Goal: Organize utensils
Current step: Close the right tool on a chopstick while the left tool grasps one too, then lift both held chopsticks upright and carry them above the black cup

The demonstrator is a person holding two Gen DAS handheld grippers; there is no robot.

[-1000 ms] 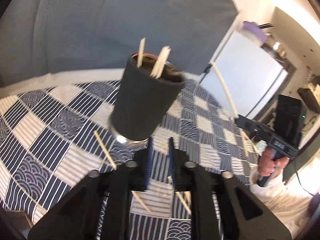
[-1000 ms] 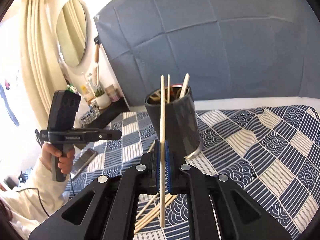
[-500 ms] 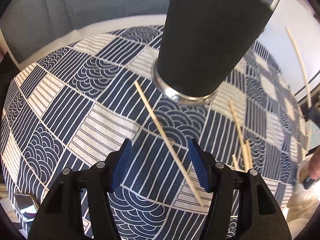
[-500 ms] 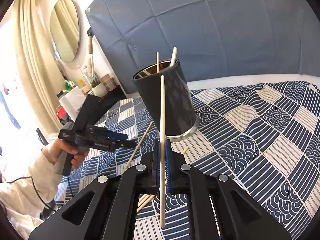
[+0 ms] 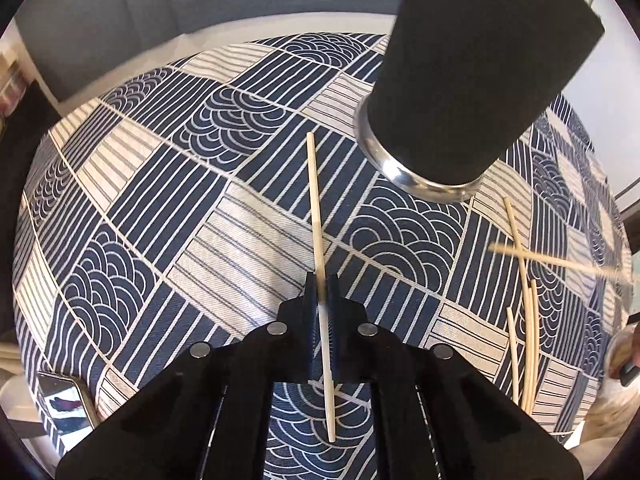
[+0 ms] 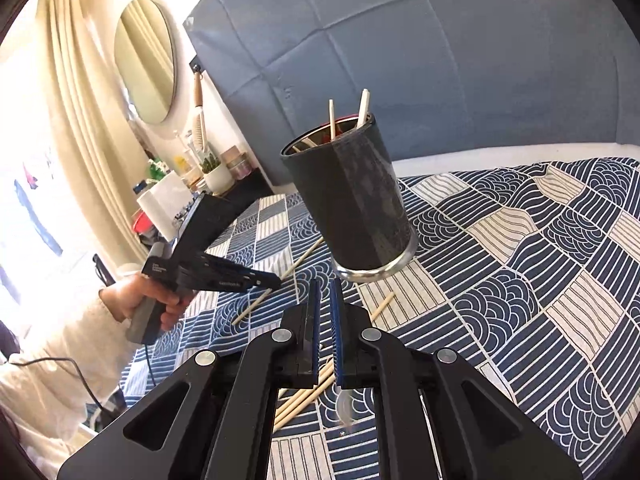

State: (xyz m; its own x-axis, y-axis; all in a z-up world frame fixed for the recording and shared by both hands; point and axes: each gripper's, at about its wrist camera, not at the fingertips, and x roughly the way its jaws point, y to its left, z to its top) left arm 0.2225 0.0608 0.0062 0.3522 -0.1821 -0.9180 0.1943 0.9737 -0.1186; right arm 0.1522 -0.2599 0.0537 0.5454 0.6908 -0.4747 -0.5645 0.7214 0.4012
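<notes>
My left tongs (image 5: 322, 280) clench one chopstick (image 5: 316, 208) lying on the patterned cloth (image 5: 168, 208) just beside the dark cup (image 6: 348, 204). My right tongs (image 6: 325, 308) look released and empty. Best practice: lift level, tip upright, lower into the cup.

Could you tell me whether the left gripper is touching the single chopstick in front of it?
Touching. The left wrist view shows the left gripper closed on the chopstick, both finger pads pressing its shaft with no gap.
</notes>
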